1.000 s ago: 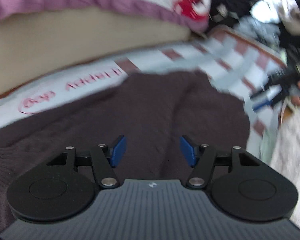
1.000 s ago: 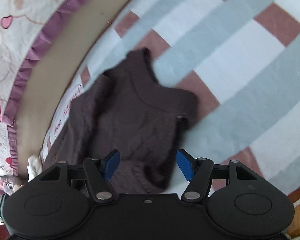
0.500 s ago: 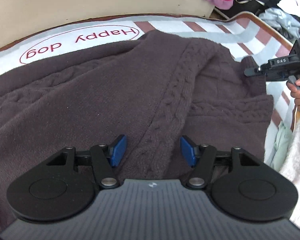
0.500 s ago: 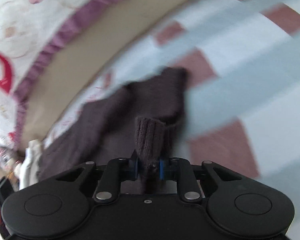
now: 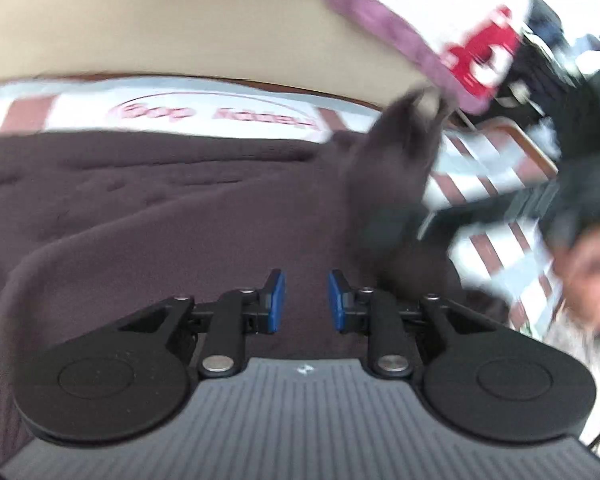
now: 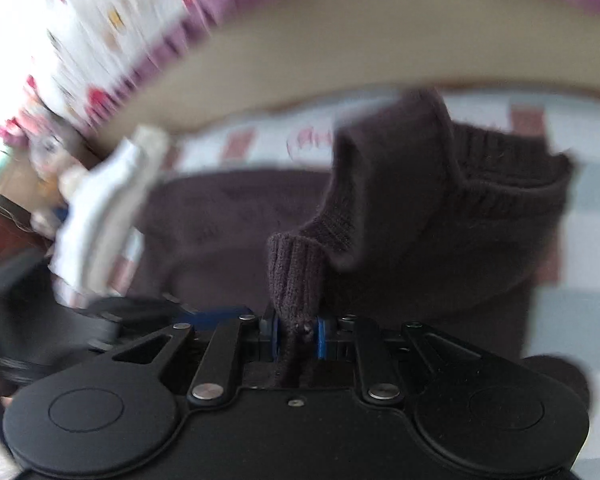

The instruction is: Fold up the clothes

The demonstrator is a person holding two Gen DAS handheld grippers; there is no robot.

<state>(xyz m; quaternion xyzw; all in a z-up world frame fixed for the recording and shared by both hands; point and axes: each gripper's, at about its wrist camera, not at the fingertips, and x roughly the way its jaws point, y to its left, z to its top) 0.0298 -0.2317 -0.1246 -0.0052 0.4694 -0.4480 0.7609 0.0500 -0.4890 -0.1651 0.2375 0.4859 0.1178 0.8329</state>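
Observation:
A dark brown cable-knit sweater (image 5: 160,216) lies spread on a striped mat (image 5: 228,114). My left gripper (image 5: 306,300) hovers low over the sweater, its blue pads a small gap apart with only cloth seen behind them. My right gripper (image 6: 296,338) is shut on the ribbed sleeve cuff (image 6: 294,272) and holds the sleeve (image 6: 420,200) lifted above the sweater body. In the left wrist view the raised sleeve (image 5: 396,152) stands up at the right, beside the blurred right gripper (image 5: 500,204).
A beige bed side (image 5: 180,28) with a purple-trimmed, red-and-white blanket (image 5: 380,12) runs along the back. The mat reads "Happy dog" upside down. White cloth (image 6: 100,208) and clutter lie at the left in the right wrist view. Both views are motion-blurred.
My right gripper closed on the sleeve cuff and has lifted it, swinging toward the sweater's middle. My left gripper's jaws have narrowed from wide open to a small gap.

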